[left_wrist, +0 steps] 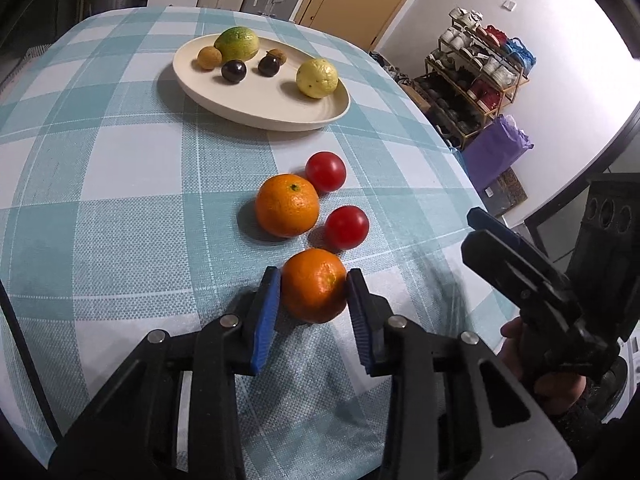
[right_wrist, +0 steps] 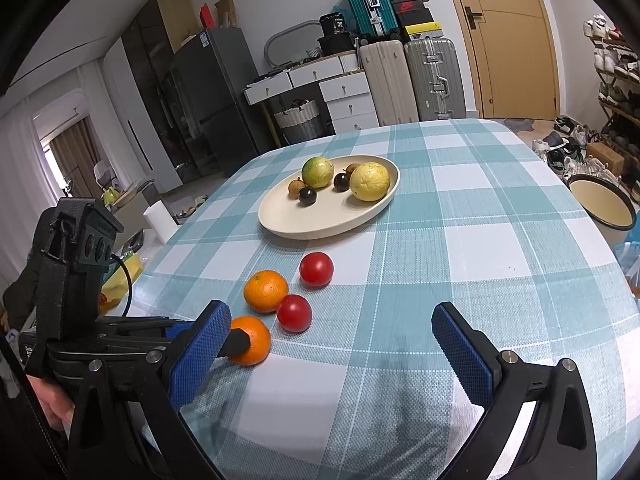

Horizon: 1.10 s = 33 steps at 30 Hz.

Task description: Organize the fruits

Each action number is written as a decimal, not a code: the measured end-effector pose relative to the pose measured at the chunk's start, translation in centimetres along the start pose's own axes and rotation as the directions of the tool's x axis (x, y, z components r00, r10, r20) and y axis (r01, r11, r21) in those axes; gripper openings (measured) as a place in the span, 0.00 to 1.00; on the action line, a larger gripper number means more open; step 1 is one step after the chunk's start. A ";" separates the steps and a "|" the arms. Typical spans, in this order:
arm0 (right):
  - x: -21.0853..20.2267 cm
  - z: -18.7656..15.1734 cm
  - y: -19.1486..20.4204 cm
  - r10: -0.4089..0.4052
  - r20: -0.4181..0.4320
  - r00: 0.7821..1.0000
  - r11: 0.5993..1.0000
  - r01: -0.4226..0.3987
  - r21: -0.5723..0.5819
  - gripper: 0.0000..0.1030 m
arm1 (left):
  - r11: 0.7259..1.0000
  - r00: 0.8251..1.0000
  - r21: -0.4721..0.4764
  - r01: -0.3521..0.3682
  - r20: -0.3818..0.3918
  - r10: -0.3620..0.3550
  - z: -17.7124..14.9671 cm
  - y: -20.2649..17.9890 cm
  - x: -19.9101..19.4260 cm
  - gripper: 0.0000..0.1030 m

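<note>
My left gripper [left_wrist: 314, 304] has its blue pads closed against both sides of the near orange [left_wrist: 314, 285], which rests on the checked tablecloth; it also shows in the right wrist view [right_wrist: 252, 340]. A second orange [left_wrist: 287, 205] and two red tomatoes [left_wrist: 325, 171] [left_wrist: 346, 227] lie just beyond it. A cream oval plate [left_wrist: 280, 108] further back holds a green citrus [left_wrist: 237, 44], a yellow fruit [left_wrist: 317, 78], two dark round fruits and two small brown ones. My right gripper [right_wrist: 332, 344] is open and empty over the cloth, to the right of the fruits.
The table edge drops off on the right, with a shoe rack [left_wrist: 476, 76] and a purple bag [left_wrist: 496, 148] beyond. A cream basin [right_wrist: 602, 204] stands past the table's right edge. Suitcases and drawers line the far wall.
</note>
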State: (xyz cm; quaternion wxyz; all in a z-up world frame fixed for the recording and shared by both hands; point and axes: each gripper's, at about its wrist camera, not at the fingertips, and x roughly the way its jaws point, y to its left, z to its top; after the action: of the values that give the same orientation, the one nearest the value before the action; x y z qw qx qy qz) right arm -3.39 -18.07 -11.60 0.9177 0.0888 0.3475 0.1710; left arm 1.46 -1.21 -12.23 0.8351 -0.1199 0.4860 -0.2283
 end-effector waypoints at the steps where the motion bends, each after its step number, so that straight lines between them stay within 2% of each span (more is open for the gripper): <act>1: 0.0 0.0 0.0 0.001 -0.002 1.000 1.000 -0.001 0.002 1.00 | 1.000 1.000 -0.004 0.005 0.002 -0.005 0.0 0.1 -0.1 0.30; 19: 2.6 -0.7 0.4 0.043 -0.080 0.996 0.999 -0.041 0.024 1.00 | 0.996 0.998 -0.088 0.031 0.049 -0.027 0.3 3.6 -3.1 0.28; 20: 2.9 -0.7 0.5 0.043 -0.087 0.995 0.999 -0.042 0.022 1.00 | 0.995 0.998 -0.093 0.035 0.048 -0.031 0.3 3.8 -3.1 0.28; 22: 3.4 -0.6 0.7 0.038 -0.099 0.994 0.999 -0.036 0.016 1.00 | 0.994 0.998 -0.101 0.043 0.046 -0.039 0.3 4.1 -2.9 0.18; 24: 4.1 -0.5 0.8 0.039 -0.116 0.993 0.999 -0.037 0.019 0.99 | 0.993 0.998 -0.106 0.045 0.053 -0.039 0.4 4.4 -2.9 0.18; 26: 4.6 -0.3 1.0 0.048 -0.133 0.990 0.999 -0.047 0.018 0.98 | 0.997 0.998 -0.079 0.013 0.068 -0.007 0.5 4.2 -3.0 0.18; 31: 5.9 0.1 1.5 0.053 -0.165 0.985 0.999 -0.052 0.009 0.97 | 0.996 0.997 -0.080 0.051 0.055 -0.046 0.4 4.1 -2.6 0.19; 32: 6.1 0.1 1.6 0.059 -0.170 0.984 0.998 -0.058 0.006 0.96 | 0.995 0.998 -0.085 0.047 0.053 -0.043 0.4 4.2 -2.6 0.21; 33: 6.2 0.2 1.8 0.061 -0.172 0.983 0.998 -0.061 0.004 0.96 | 0.995 0.998 -0.091 0.045 0.047 -0.041 0.5 4.2 -2.4 0.29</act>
State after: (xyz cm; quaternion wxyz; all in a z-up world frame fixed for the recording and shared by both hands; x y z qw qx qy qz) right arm 0.60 -14.13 -14.72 0.8787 0.0838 0.4222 0.2062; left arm 1.94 3.66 -11.93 0.8343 -0.1737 0.4743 -0.2210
